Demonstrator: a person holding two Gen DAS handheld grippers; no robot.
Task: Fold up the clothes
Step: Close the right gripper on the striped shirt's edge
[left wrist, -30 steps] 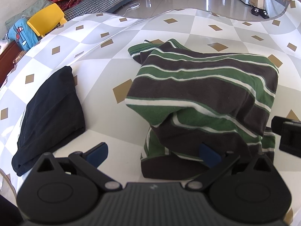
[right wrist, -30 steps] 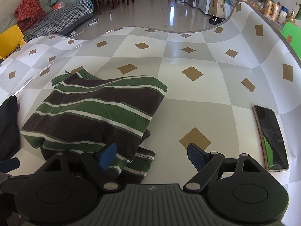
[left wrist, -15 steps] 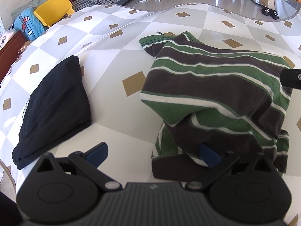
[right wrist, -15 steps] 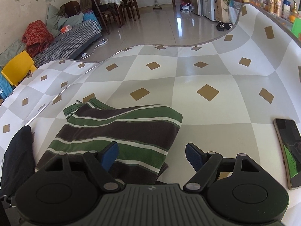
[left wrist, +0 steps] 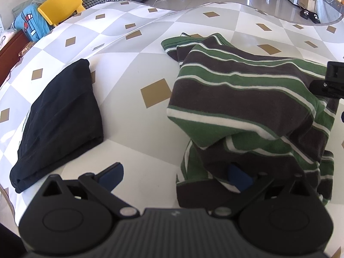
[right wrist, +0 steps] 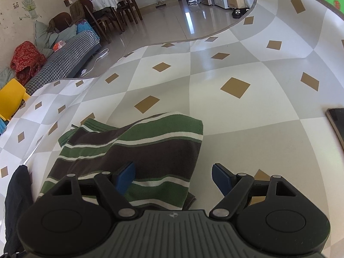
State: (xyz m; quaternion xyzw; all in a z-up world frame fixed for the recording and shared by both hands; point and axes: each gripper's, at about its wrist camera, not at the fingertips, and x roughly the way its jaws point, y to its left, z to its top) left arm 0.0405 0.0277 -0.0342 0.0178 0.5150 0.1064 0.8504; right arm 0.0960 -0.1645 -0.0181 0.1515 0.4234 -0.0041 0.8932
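Observation:
A green, brown and white striped garment [left wrist: 247, 99] lies loosely folded on the checked tablecloth [left wrist: 137, 133]. My left gripper [left wrist: 175, 177] is open at its near left corner. One of its blue fingertips [left wrist: 238, 179] is tucked against a fold and the other hovers over bare cloth. In the right wrist view my right gripper [right wrist: 173, 178] is open over the same striped garment [right wrist: 139, 150], straddling its right edge: one pad [right wrist: 125, 177] above the fabric, the other above the table. Nothing is pinched. The right gripper [left wrist: 333, 79] shows at the left view's right edge.
A folded black garment [left wrist: 60, 116] lies left of the striped one, also seen as the black garment [right wrist: 17, 193]. A phone [right wrist: 337, 122] rests at the table's right. Beyond the table's far edge are a yellow chair [left wrist: 60, 6], a sofa and dining chairs.
My right gripper has rolled and moved in lower over the striped garment's right edge; in the left view it has slid farther up that edge. The left gripper and the garment stay about the same.

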